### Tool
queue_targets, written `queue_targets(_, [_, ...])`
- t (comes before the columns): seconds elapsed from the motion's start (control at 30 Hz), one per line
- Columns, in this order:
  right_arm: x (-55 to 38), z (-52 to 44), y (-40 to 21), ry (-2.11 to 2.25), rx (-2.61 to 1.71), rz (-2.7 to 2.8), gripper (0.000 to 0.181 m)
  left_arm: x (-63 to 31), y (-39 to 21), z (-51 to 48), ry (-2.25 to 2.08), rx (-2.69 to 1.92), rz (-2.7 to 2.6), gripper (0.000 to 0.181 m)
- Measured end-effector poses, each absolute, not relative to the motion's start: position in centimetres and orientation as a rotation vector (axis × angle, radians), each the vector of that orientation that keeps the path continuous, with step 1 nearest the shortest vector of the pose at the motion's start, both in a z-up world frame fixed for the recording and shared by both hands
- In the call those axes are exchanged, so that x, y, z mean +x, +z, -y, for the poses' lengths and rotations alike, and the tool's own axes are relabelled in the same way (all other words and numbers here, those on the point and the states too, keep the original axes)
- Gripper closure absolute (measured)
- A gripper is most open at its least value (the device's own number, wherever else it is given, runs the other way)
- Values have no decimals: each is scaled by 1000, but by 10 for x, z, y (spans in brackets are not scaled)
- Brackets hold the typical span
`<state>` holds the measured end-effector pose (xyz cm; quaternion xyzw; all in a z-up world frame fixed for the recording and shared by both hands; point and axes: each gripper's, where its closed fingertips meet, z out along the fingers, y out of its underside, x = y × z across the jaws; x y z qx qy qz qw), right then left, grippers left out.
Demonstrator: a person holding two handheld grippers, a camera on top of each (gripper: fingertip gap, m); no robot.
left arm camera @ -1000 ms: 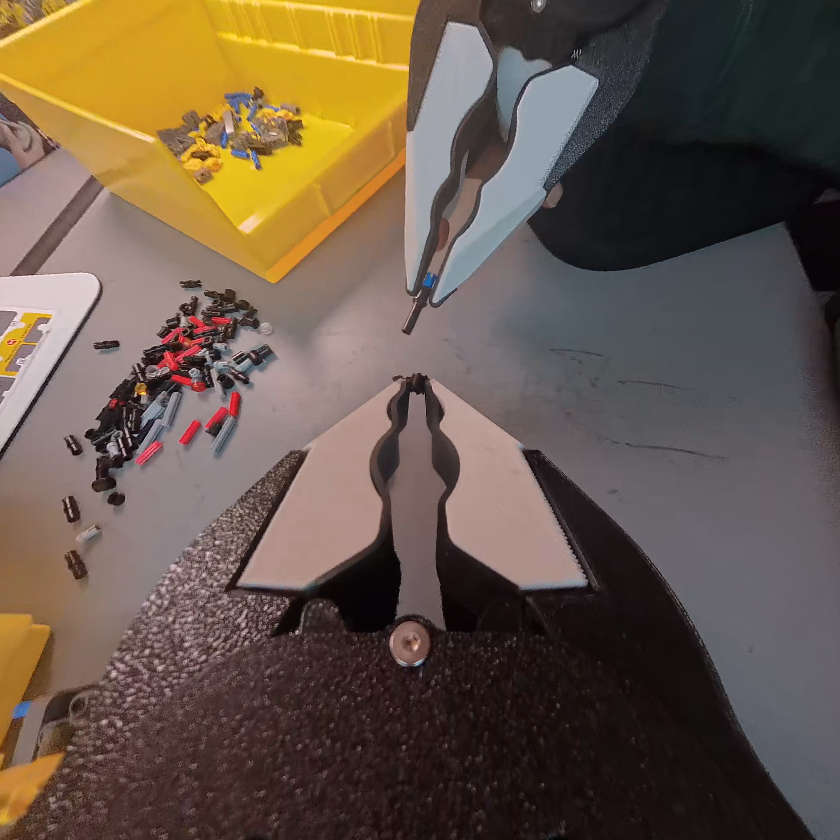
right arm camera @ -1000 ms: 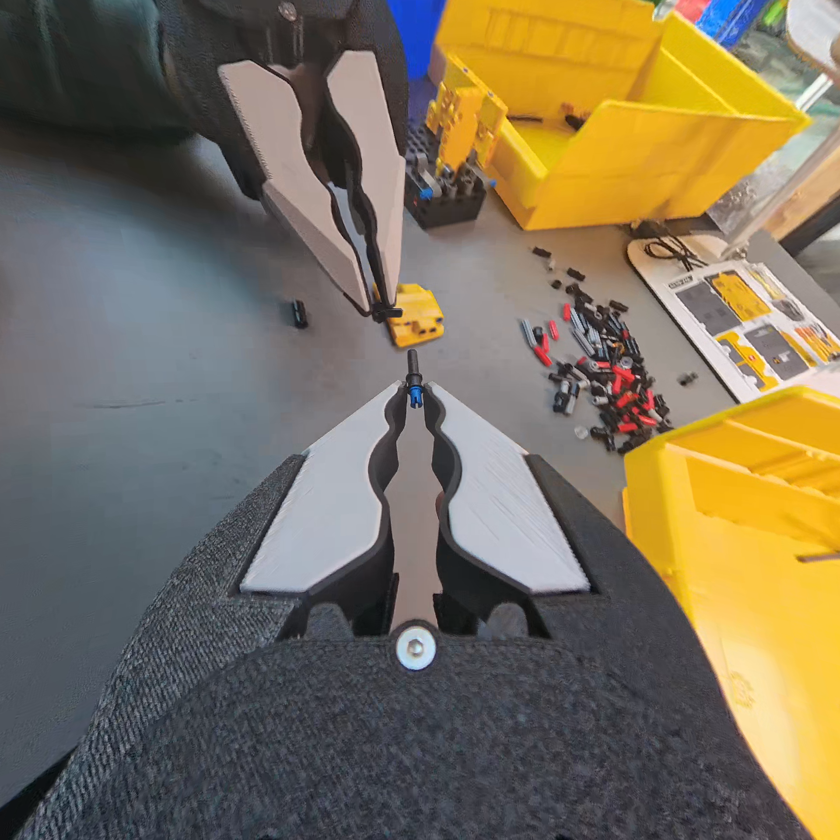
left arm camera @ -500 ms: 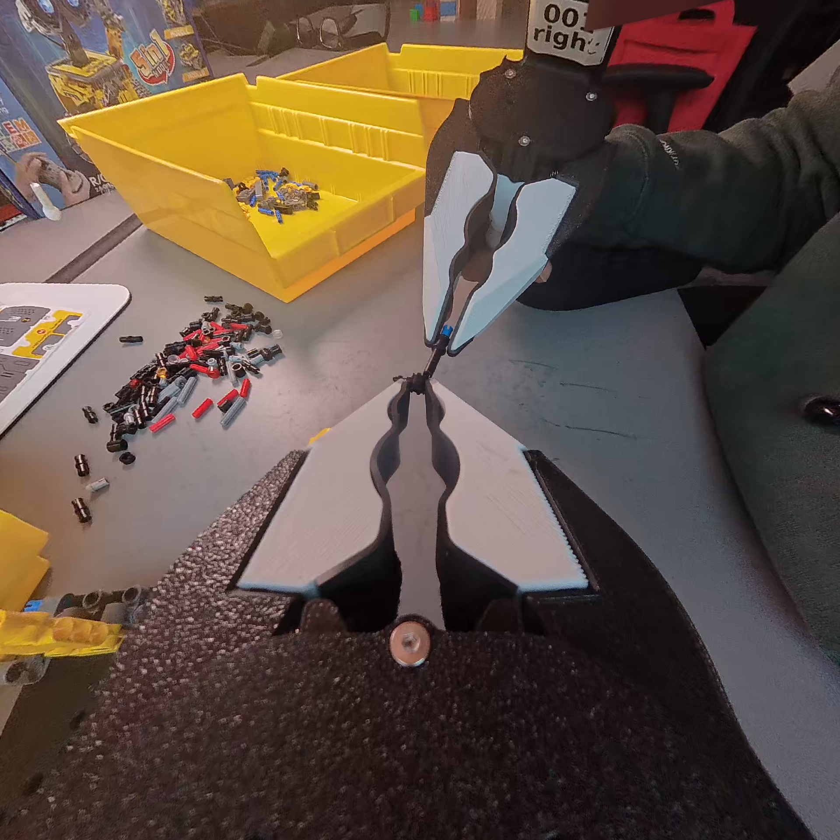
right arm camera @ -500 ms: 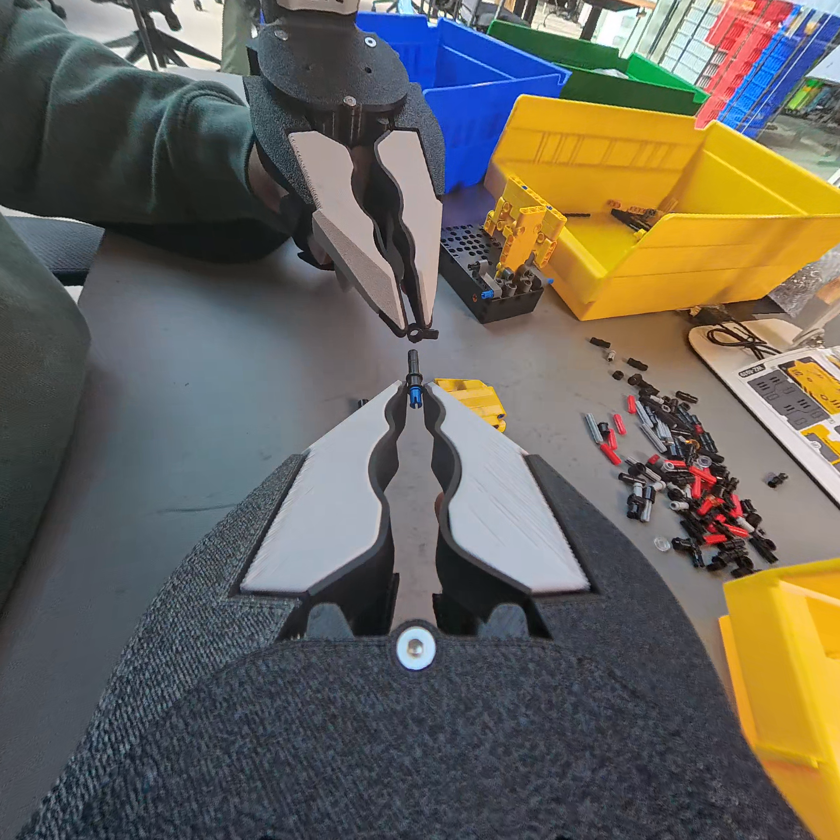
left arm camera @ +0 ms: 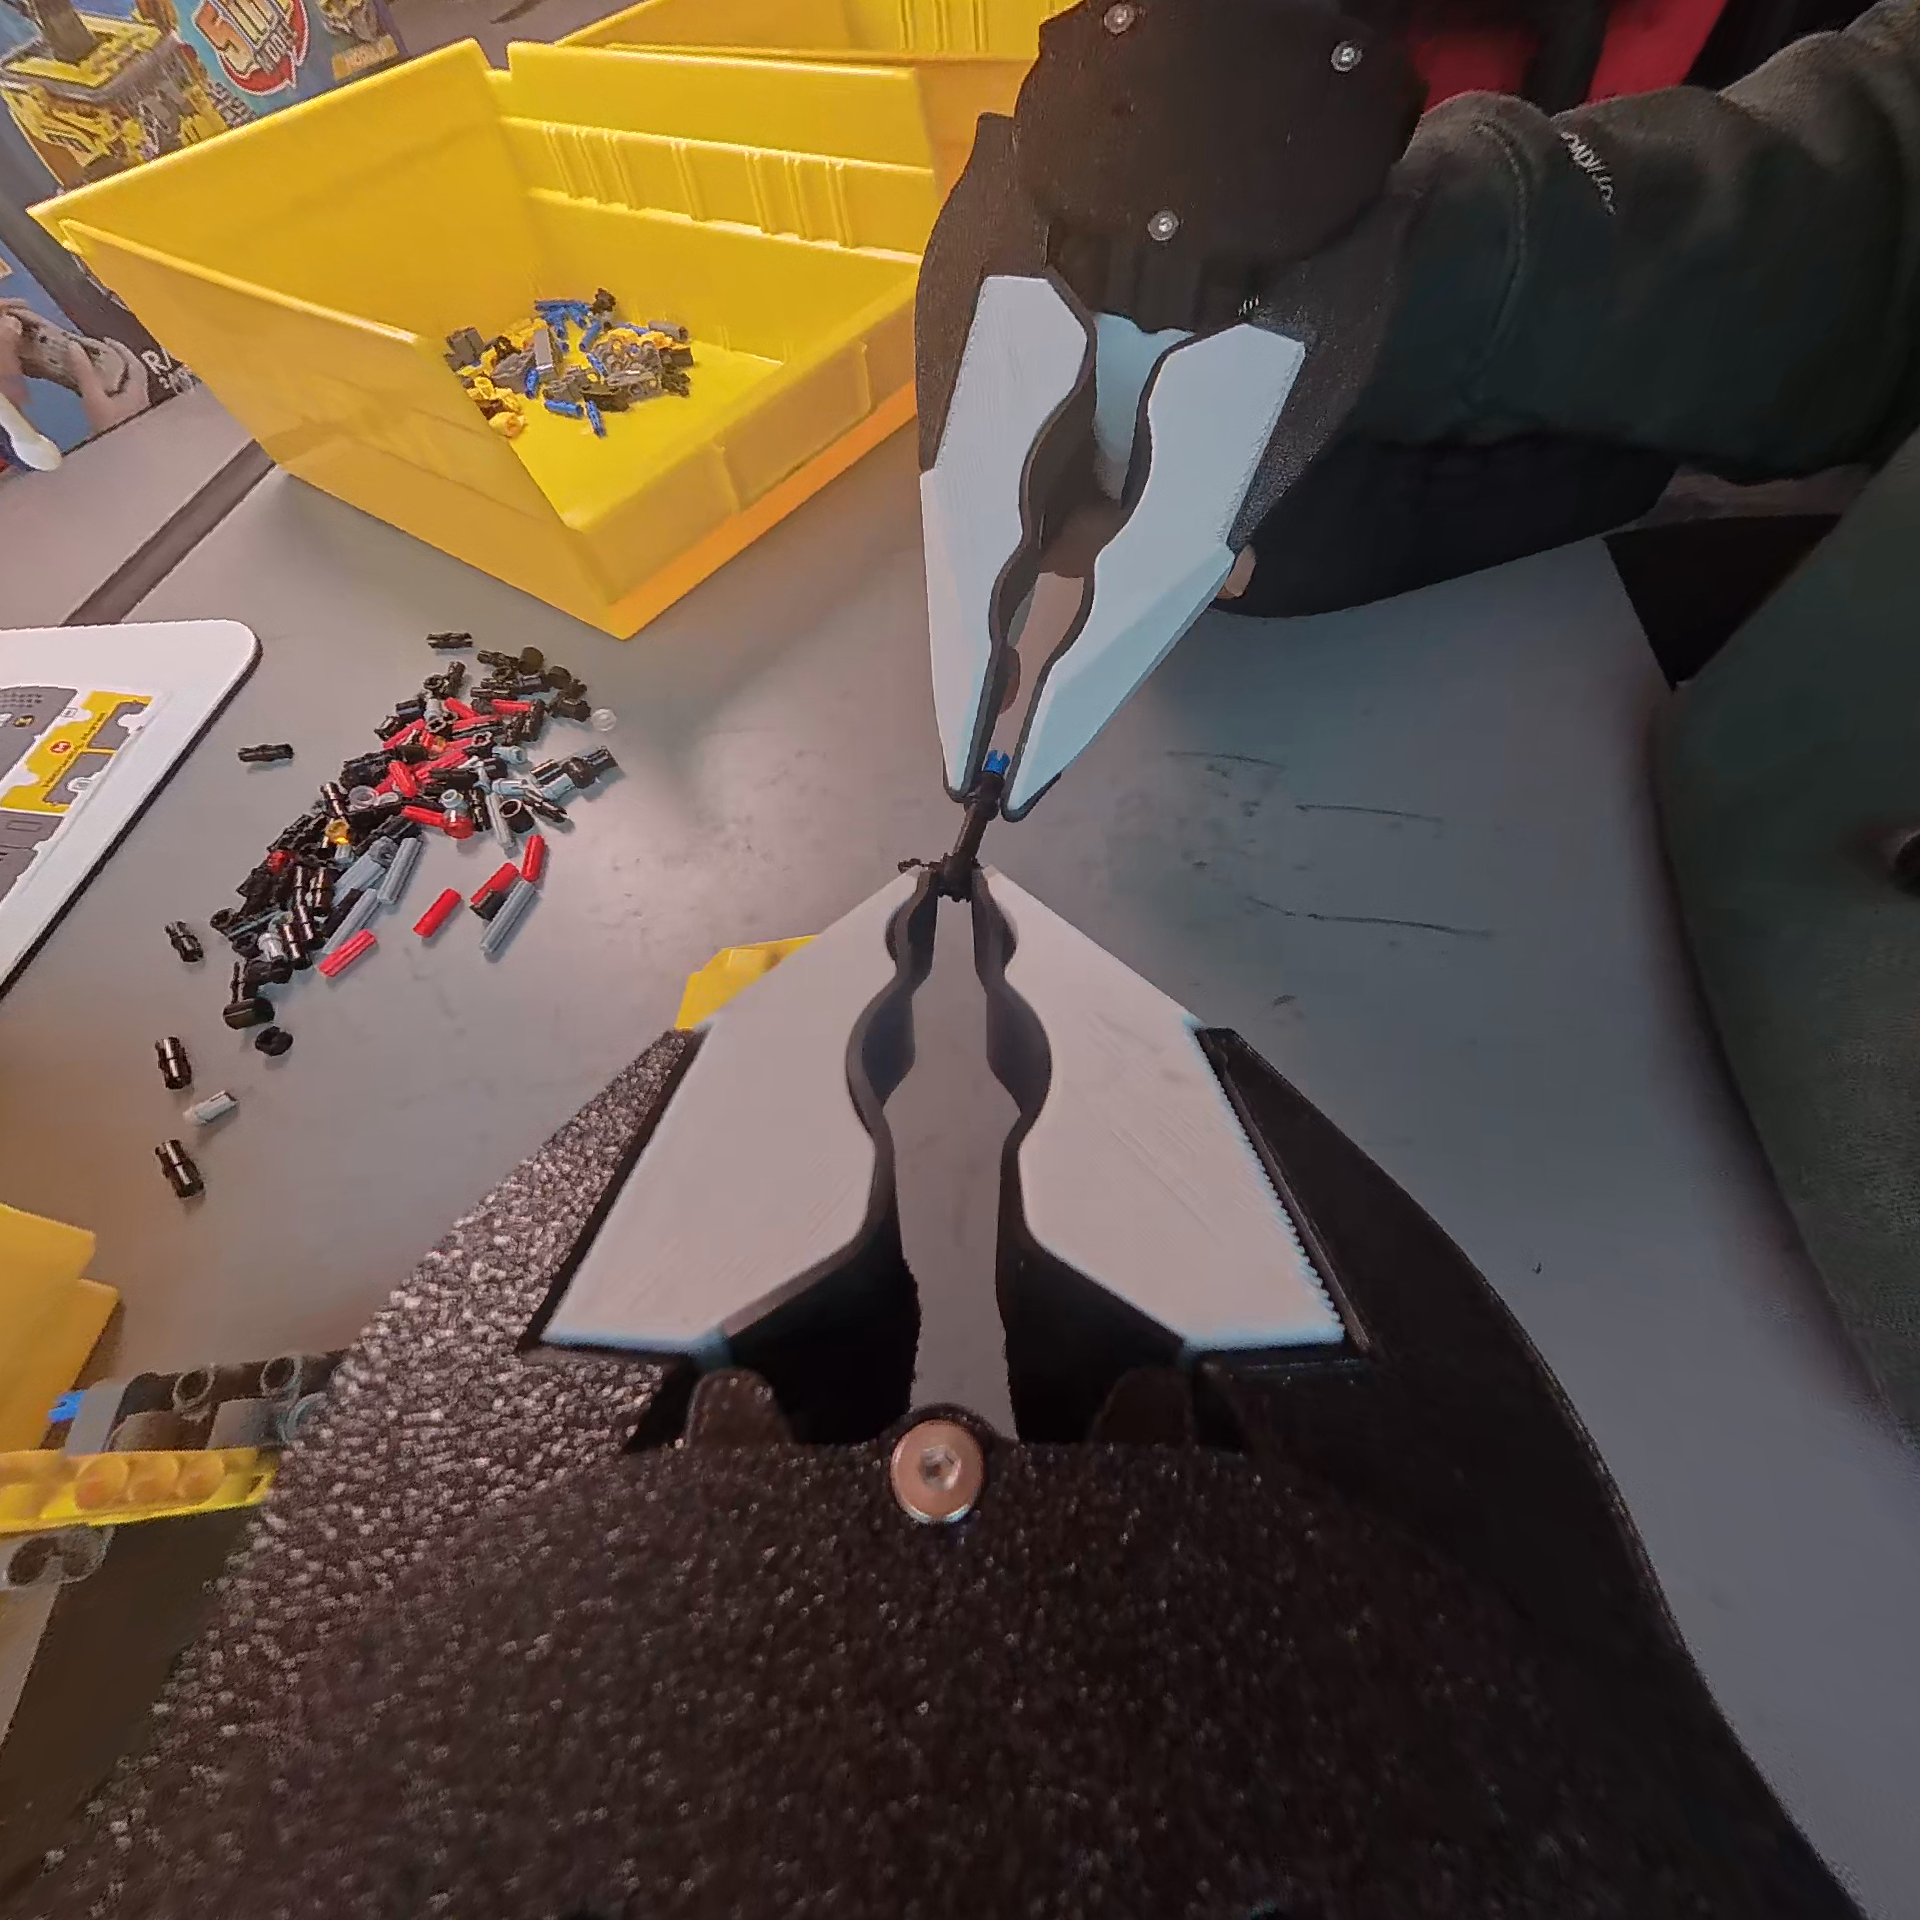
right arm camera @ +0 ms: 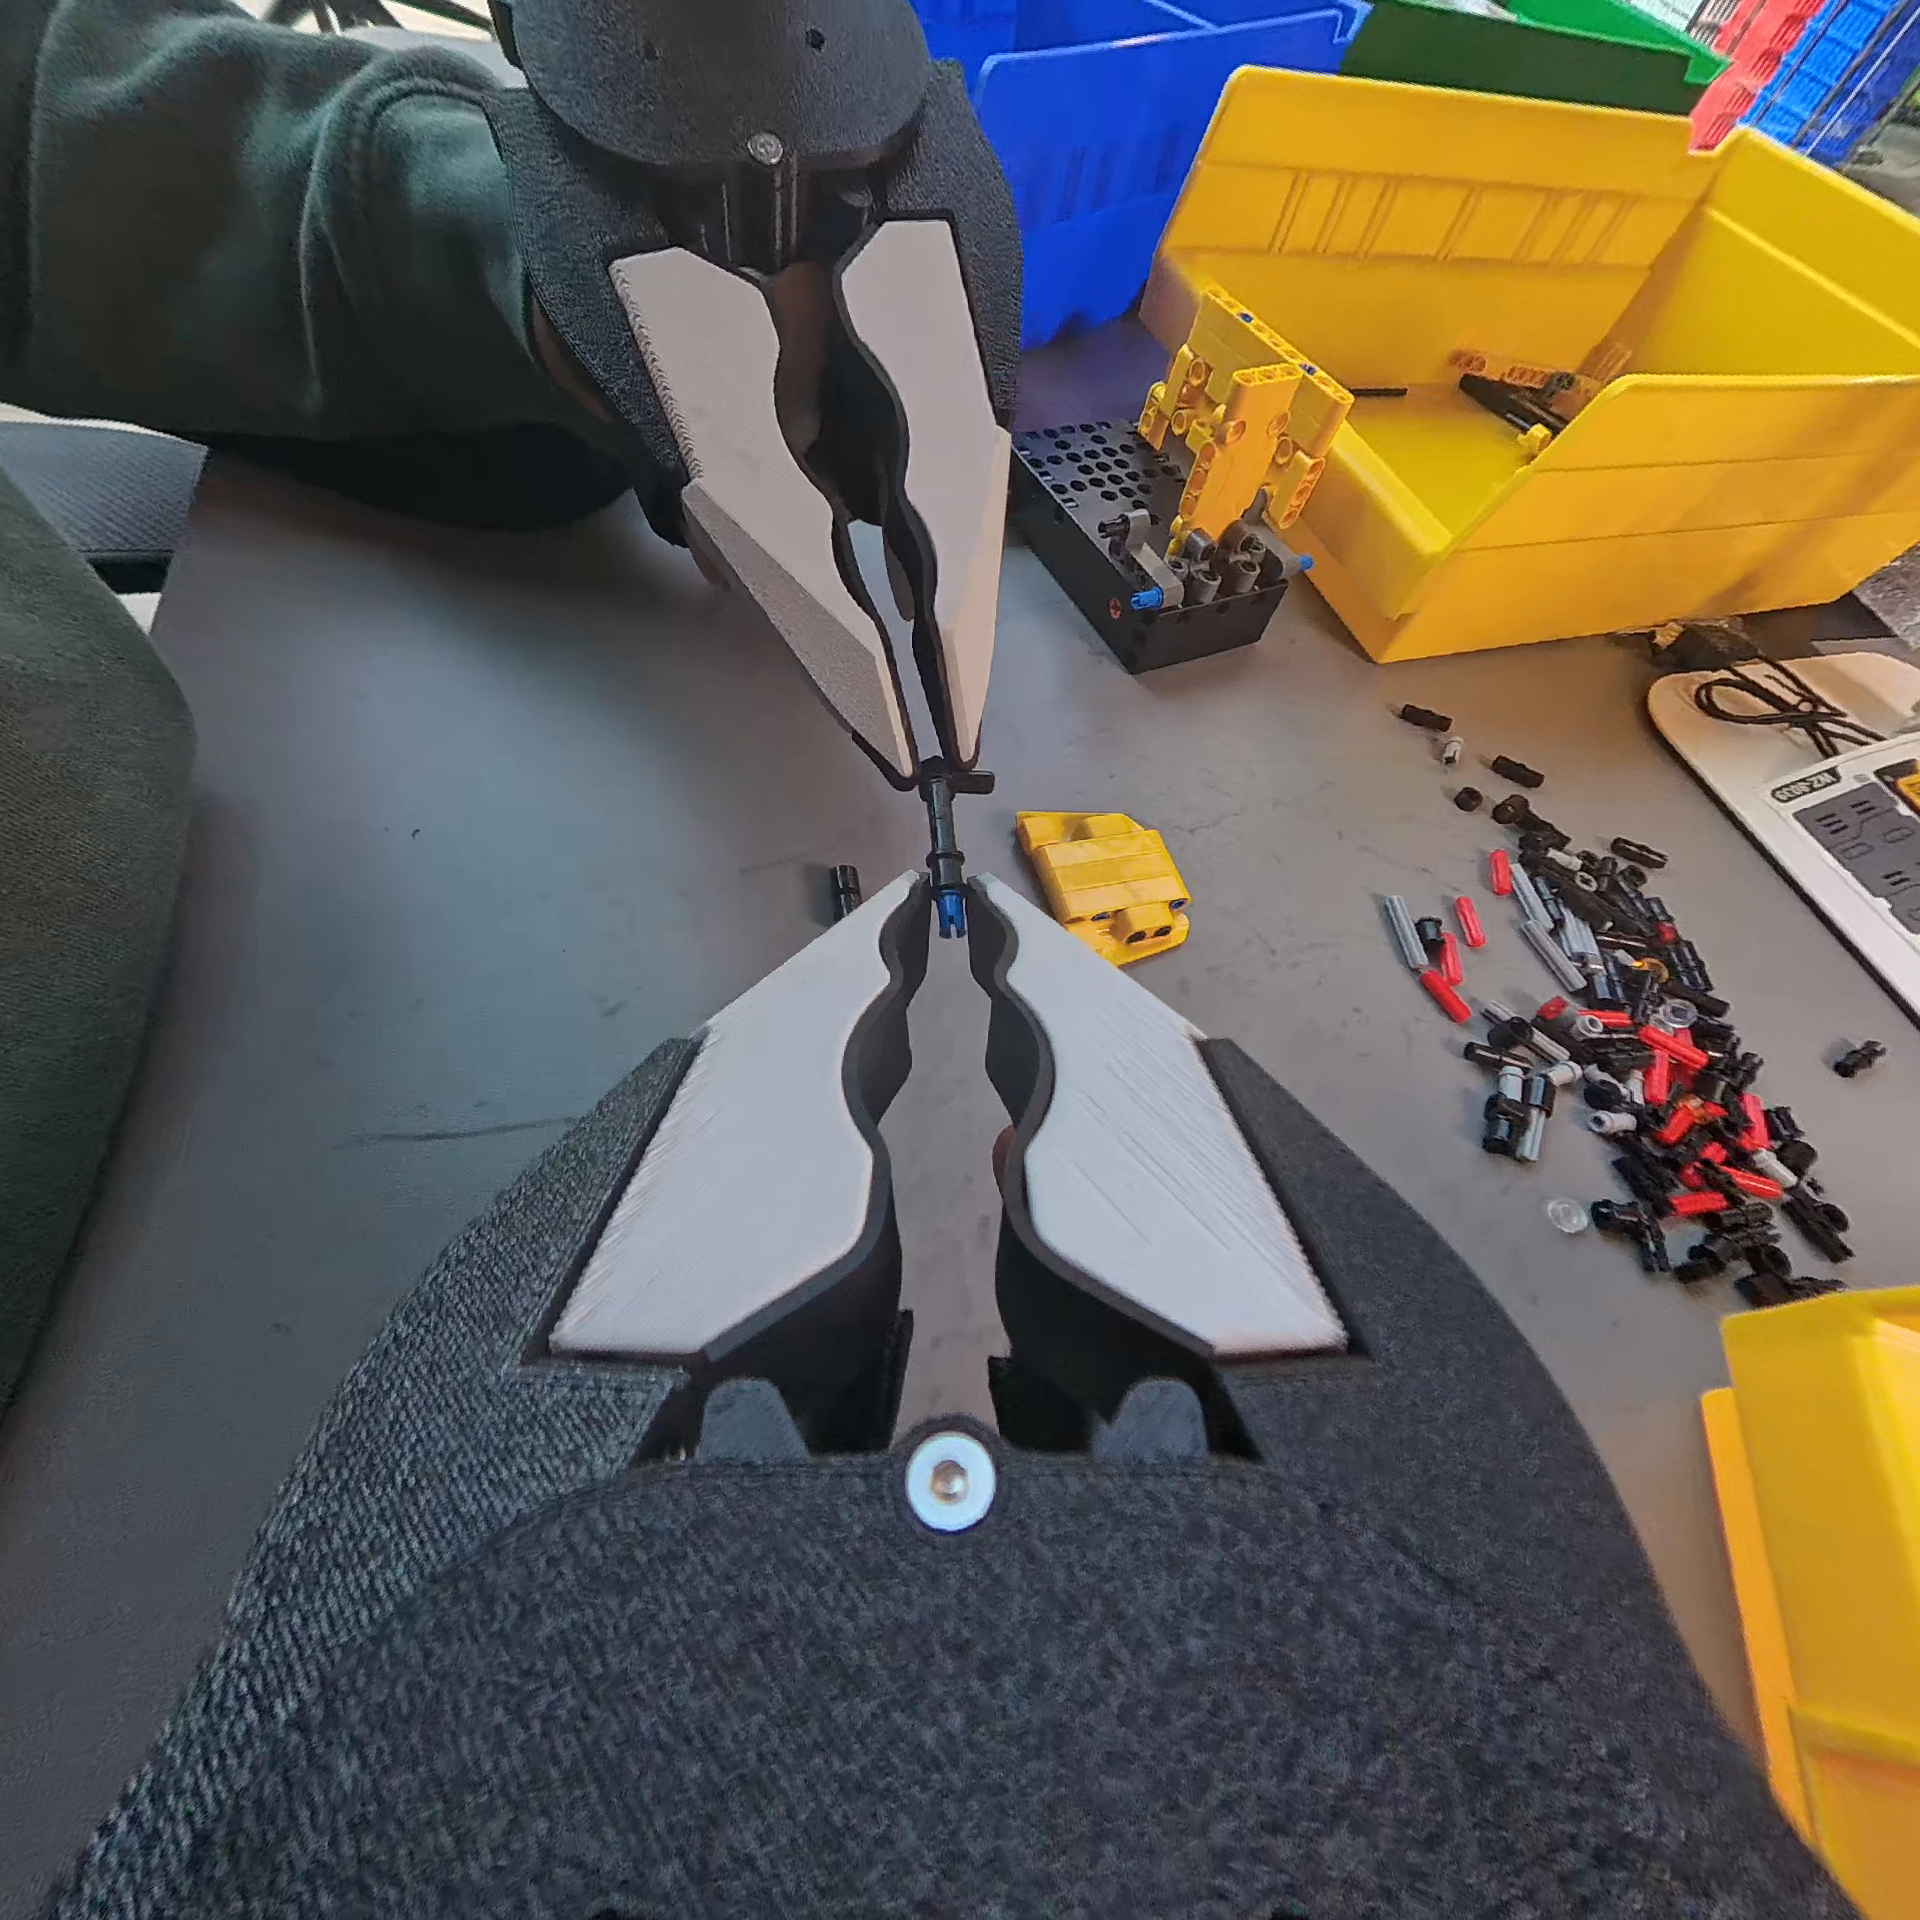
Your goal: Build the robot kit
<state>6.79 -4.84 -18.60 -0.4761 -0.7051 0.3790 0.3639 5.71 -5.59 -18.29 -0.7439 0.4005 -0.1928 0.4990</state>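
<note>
**Inspector:** Report both claws.

**Operator:** My right gripper (right arm camera: pixel 948 894) is pressed together on the blue end of a blue-and-black pin (right arm camera: pixel 943 842), with the black shaft pointing forward. My left gripper (left arm camera: pixel 945 883) is pinched on a small black connector (left arm camera: pixel 940 864). Both are held above the grey table (left arm camera: pixel 1351 935), tip to tip.

**Inspector:** Are the parts joined?

**Operator:** The pin's black tip meets the connector. I cannot tell whether it is inside or only touching. The two line up almost straight.

**Inspector:** What is beneath and beside them?

**Operator:** A yellow beam piece (right arm camera: pixel 1101 878) lies just beside the meeting point, and a stray black pin (right arm camera: pixel 844 891) is on the other side. The loose pile of pins (right arm camera: pixel 1642 1060) is well apart. The black perforated block (right arm camera: pixel 1153 613) sits behind my left claw against a yellow bin (right arm camera: pixel 1558 499).

**Inspector:** Any room to move?

**Operator:** The bare tabletop towards my body is open. Another yellow bin (right arm camera: pixel 1829 1558) crowds my right claw's outer flank.
</note>
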Motion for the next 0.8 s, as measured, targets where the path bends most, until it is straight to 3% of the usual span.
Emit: queue_targets(0.8, [71, 50, -238, 684, -1292, 2098, 175, 60, -239, 60, -362, -2081, -1090, 176])
